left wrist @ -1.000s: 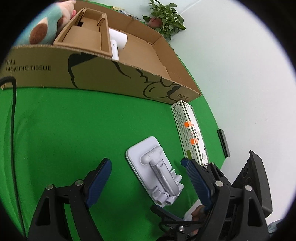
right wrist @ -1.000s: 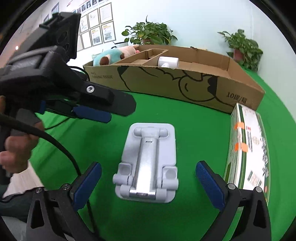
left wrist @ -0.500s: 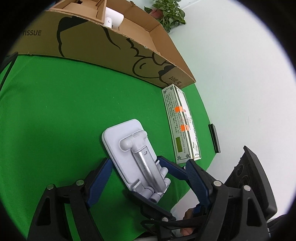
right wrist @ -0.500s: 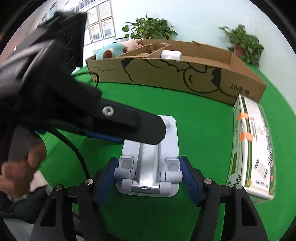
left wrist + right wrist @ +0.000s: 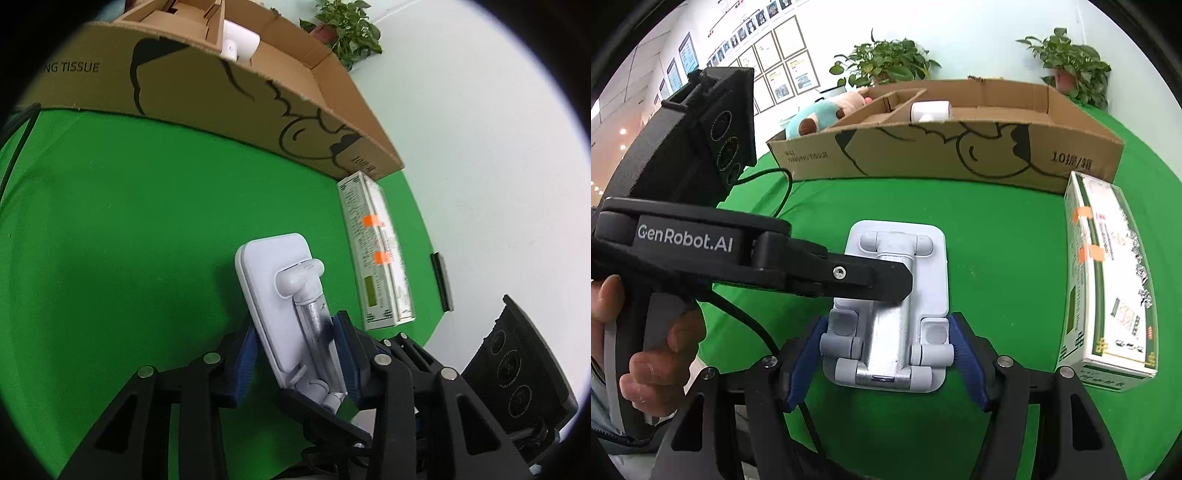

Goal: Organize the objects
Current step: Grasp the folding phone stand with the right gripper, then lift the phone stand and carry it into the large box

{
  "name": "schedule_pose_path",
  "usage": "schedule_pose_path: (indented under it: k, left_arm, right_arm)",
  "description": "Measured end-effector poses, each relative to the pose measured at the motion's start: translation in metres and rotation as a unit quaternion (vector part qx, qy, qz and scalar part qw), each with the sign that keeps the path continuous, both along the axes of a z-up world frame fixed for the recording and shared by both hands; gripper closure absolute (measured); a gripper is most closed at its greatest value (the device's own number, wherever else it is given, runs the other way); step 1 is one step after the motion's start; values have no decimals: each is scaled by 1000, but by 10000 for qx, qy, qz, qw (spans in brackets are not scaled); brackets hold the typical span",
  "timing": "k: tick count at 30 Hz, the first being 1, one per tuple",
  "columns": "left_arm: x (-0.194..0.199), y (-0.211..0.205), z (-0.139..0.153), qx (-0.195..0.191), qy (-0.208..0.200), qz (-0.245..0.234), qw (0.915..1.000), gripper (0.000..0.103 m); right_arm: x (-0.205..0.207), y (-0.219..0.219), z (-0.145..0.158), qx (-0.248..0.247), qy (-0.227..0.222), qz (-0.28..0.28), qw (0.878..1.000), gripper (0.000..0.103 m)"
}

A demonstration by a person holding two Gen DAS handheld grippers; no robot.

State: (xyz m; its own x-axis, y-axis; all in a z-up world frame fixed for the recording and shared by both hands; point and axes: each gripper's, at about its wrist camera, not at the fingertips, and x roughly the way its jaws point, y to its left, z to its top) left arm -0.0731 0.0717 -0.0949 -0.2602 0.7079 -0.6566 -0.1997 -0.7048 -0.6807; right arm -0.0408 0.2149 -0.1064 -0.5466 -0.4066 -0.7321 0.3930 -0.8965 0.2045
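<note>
Right wrist view shows me my right gripper [image 5: 888,360] clamping the phone stand [image 5: 897,295] on the green table [image 5: 997,258], while my left gripper [image 5: 295,354], wide open before, is closing on it.

The left gripper [image 5: 295,354] is seen closing, jaws narrowed, gripped by a hand [image 5: 639,354]. The right gripper [image 5: 888,350] is angled downward, jaws half-closed.
</note>
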Motion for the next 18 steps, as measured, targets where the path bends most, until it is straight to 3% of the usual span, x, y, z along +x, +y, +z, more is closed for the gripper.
schedule_pose_path:
  k: [8, 18]
  left_arm:
    - [-6, 7, 62, 14, 772, 135, 9969, 69]
    - [-12, 29, 152, -214, 1955, -97, 9804, 71]
  right_arm:
    - [3, 1, 49, -102, 837, -211, 9962, 40]
    - [-21, 7, 120, -165, 1779, -421, 9830, 40]
